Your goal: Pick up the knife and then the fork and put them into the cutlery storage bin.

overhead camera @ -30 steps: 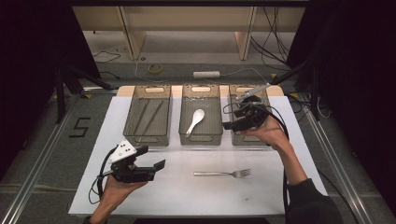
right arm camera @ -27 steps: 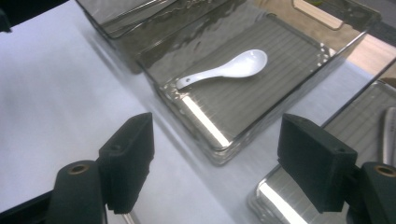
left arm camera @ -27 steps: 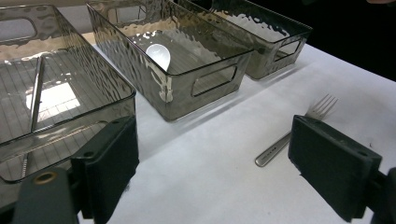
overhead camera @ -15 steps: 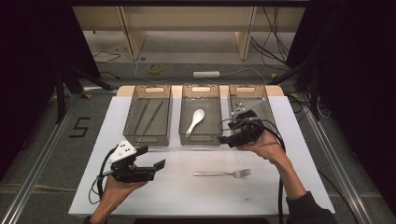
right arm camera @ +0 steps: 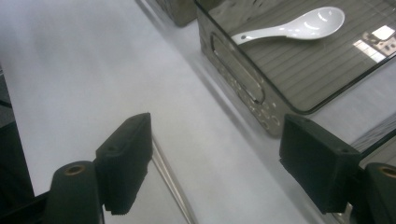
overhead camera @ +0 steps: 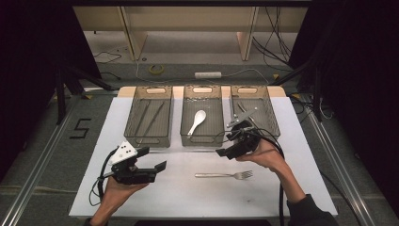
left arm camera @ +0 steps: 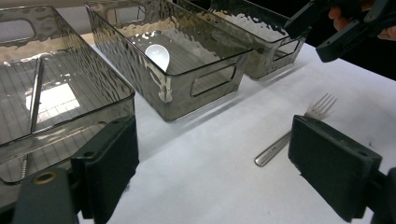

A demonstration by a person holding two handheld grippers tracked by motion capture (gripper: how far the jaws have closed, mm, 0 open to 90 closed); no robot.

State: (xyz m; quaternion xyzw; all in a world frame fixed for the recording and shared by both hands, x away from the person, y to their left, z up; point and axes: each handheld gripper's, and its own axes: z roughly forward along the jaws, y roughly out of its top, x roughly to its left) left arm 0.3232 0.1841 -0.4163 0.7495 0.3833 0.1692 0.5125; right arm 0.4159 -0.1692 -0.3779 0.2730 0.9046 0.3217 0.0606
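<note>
High view: three smoky clear bins stand in a row across the upper middle of the frame on a white table cover (overhead camera: 291, 188). The left bin (overhead camera: 151, 120) holds thin dark utensils, the middle bin (overhead camera: 202, 120) holds one white spoon (overhead camera: 196, 121), and the right bin (overhead camera: 256, 110) holds metal pieces too small to tell apart. One fork (overhead camera: 225, 175) lies alone on the cover at lower centre, tines toward the right. The left gripper (overhead camera: 157, 164) sits at lower left, well apart from the fork, jaws spread wide and empty. The right gripper (overhead camera: 225, 151) hovers just above and near the fork, at the front edge of the right bin, touching nothing.

Left gripper view: its two black jaws stand wide at the bottom corners with nothing between them. The fork (left arm camera: 292, 133) lies at centre right, the three bins run across the top, and the spoon (left arm camera: 158, 55) shows in the middle one. The right gripper (left arm camera: 336, 28) is at the upper right corner.

Right gripper view: the jaws are wide apart and empty. The fork's handle (right arm camera: 170, 179) runs along the inner side of the left jaw at lower centre. The spoon (right arm camera: 294, 25) lies in the middle bin (right arm camera: 243, 74) at upper right.
</note>
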